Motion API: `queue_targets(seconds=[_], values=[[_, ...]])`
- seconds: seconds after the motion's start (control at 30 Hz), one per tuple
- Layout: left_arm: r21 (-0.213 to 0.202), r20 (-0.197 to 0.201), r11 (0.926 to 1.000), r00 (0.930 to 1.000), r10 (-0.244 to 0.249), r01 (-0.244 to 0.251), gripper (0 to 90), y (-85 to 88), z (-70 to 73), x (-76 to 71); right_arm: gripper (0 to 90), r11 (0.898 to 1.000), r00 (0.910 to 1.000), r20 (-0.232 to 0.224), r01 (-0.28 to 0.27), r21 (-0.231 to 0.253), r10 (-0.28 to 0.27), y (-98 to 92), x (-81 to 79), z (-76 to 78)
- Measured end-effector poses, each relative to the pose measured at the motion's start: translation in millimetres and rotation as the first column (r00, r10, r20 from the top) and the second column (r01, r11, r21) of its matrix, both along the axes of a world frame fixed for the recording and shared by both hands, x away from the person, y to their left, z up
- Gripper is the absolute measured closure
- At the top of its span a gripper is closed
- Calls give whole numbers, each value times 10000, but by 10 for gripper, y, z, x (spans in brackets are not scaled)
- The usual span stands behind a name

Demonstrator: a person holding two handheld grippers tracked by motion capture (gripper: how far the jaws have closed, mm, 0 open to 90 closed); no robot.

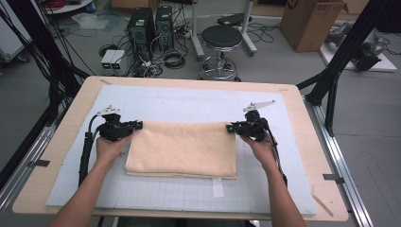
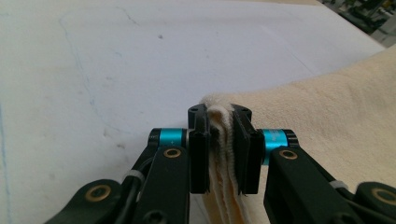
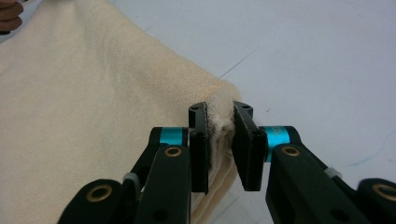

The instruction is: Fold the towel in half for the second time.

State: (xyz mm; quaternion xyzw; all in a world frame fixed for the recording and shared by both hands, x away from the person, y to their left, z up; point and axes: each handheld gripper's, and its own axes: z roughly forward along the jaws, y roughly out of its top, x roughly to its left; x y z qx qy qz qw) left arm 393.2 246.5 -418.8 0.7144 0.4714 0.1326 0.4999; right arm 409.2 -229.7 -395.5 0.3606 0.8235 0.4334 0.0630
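One towel (image 1: 182, 149), two grippers (image 1: 135, 126) (image 1: 231, 127), one mat (image 1: 189, 106), one table (image 1: 302, 123), one stool (image 1: 221, 38), two computer towers (image 1: 142, 26), one cardboard box (image 1: 309, 21)

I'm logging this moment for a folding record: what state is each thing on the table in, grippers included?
towel: folded in layers, lying flat on the mat, both far corners pinched.
left gripper: shut on the towel's far left corner, layers squeezed between the pads.
right gripper: shut on the towel's far right corner.
mat: spread flat over the table, under the towel.
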Motion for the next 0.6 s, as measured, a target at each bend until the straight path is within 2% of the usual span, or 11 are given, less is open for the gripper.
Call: queue_targets(seconds=[0.07, 0.1, 0.2, 0.23, 0.27, 0.33, 0.43, 0.47, 0.53, 0.6], values=[[-39, 56, 9999, 9999, 119, -119, 782, -4, 16, 37, 781, 9998, 9999, -7, 148, -163, -148, 9, 63, 18], [33, -54, 9999, 9999, 104, -103, 782, -13, 25, 72, 781, 9997, 9997, 116, 216, -127, -215, 10, 91, 25], [268, -39, 9994, 9998, 213, -211, 782, -53, 53, 157, 781, 9989, 9990, 105, 446, -165, -444, 14, 163, 41], [302, 82, 9992, 9996, 253, -255, 782, -64, 57, 176, 781, 9984, 9986, 151, 506, -232, -503, 21, 182, 42], [192, 163, 9990, 9991, 391, -394, 783, -66, 48, 195, 781, 9979, 9982, 149, 583, -291, -579, 29, 201, 43], [-30, 6, 9984, 9984, 566, -566, 783, -46, 6, 237, 781, 9972, 9975, 167, 694, -284, -690, 32, 253, 41], [-145, -127, 9968, 9969, 779, -781, 782, -18, -57, 290, 782, 9962, 9961, 263, 852, -162, -847, 55, 316, 46], [-200, -168, 9959, 9960, 876, -880, 782, -22, -74, 302, 782, 9956, 9957, 176, 917, -207, -913, 75, 335, 44], [-117, -134, 9952, 9952, 969, -971, 782, -17, -103, 324, 783, 9940, 9946, 343, 994, -456, -978, 113, 358, 28], [-206, -252, 9946, 9945, 1015, -1020, 782, -14, -128, 353, 783, 9932, 9937, 305, 1093, -404, -1081, 125, 387, -9]])
